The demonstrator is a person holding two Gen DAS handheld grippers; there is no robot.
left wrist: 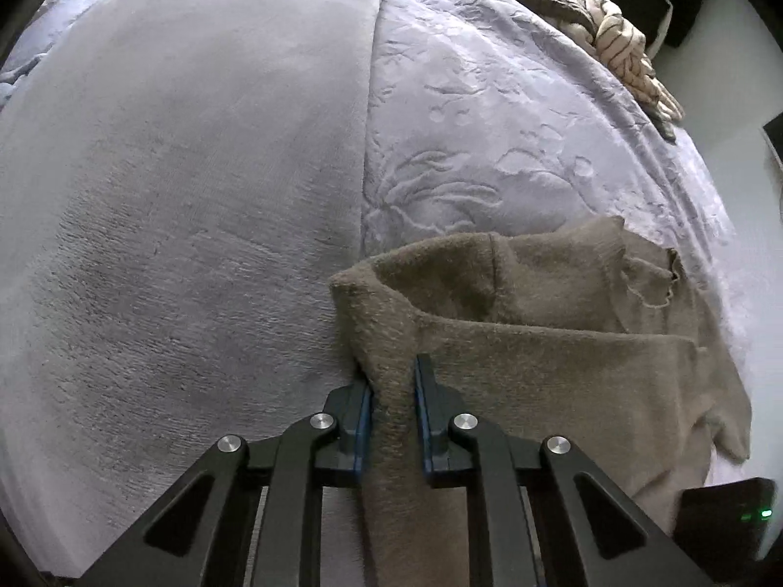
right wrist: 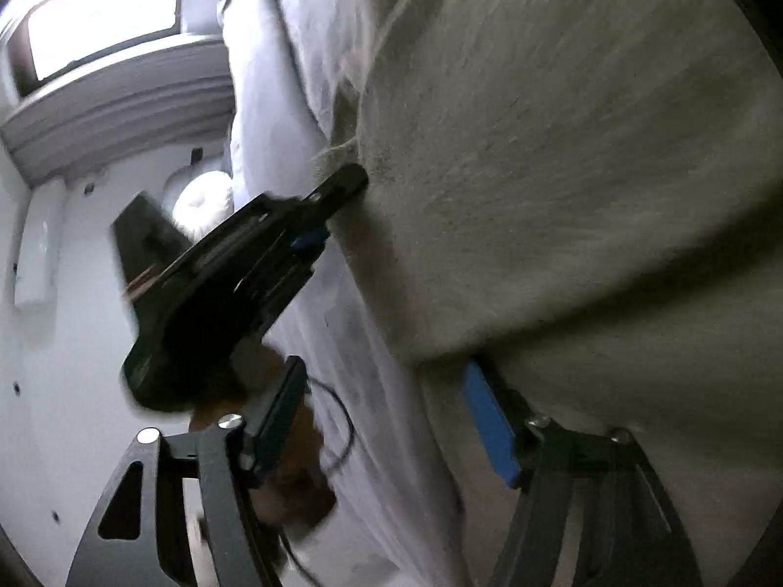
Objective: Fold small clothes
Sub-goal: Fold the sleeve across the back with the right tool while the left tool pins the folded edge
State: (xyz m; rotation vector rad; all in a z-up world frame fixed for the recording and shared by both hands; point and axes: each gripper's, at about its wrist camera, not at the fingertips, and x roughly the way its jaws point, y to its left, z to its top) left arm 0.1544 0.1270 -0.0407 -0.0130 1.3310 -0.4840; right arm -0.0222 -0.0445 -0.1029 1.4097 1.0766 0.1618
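Note:
A small fuzzy tan garment lies partly folded on a lavender blanket at the lower right of the left wrist view. My left gripper is shut on a fold at the garment's near left edge, cloth pinched between the blue pads. In the right wrist view the same garment fills the right side, blurred. My right gripper is open wide, its right blue pad against the cloth's lower edge and its left finger off the cloth. The left gripper also shows there, gripping the garment's edge.
A smooth grey-lavender blanket covers the left of the bed, an embossed one the right. A pile of striped and dark clothes lies at the far right edge. A black device with a green light sits at lower right. White wall and window are beside the bed.

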